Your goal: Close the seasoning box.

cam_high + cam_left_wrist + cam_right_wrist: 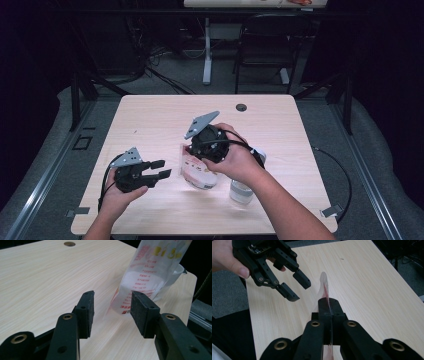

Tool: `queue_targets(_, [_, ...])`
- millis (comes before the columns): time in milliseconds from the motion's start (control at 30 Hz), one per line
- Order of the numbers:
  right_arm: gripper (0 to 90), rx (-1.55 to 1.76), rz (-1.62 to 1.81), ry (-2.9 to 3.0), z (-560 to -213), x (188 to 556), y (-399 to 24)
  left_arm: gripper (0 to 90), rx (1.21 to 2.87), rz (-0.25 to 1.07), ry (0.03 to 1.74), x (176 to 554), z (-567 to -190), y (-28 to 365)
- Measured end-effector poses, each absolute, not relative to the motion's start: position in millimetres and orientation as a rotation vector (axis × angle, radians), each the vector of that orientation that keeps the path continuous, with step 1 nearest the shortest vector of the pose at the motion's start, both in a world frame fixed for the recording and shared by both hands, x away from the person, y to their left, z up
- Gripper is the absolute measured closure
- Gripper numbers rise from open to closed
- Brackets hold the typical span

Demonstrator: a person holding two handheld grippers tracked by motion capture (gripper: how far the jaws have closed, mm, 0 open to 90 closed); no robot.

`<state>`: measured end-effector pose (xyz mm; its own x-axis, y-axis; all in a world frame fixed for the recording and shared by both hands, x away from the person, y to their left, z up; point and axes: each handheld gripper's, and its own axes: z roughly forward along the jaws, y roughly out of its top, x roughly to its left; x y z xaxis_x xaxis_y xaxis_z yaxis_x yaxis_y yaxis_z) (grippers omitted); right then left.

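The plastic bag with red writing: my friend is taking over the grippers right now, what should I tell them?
Right gripper: shut on the top edge of the plastic bag, holding it upright on the table.
Left gripper: open, holding nothing, just beside the bag.
A clear measuring cup stands right behind the bag, and a small clear container stands by the right wrist.
Done: the bag is gripped at the top.
Left, probably: opening the bag and pouring into the cup.

The high view looks down on the whole bench from its near edge; both tool views sit close and share the bag.
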<state>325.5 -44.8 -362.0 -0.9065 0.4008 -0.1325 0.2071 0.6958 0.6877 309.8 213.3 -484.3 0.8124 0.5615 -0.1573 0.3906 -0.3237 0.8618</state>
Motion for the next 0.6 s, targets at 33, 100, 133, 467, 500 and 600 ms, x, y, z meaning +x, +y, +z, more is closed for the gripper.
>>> queue_targets(33, [90.0, 0.479, 1.023, 2.636, -361, 326, -45, 53.2, 1.956, 0.211, 0.691, 310, -484, 212])
queue_targets(100, [90.0, 0.472, 1.029, 2.634, -358, 324, -47, 49.3, 1.96, 0.226, 0.669, 309, -485, 209])
queue_targets(133, [90.0, 0.472, 1.029, 2.634, -358, 324, -47, 49.3, 1.965, 0.226, 0.663, 309, -487, 207])
queue_targets(467, [90.0, 0.43, 1.067, 2.625, -346, 318, -48, 43.8, 2.008, 0.153, 0.615, 310, -499, 189])
queue_targets(500, [90.0, 0.427, 1.073, 2.63, -345, 317, -48, 43.4, 2.008, 0.153, 0.615, 310, -499, 189])
queue_targets(600, [90.0, 0.423, 1.084, 2.631, -343, 317, -49, 42.6, 2.006, 0.138, 0.597, 310, -502, 184])
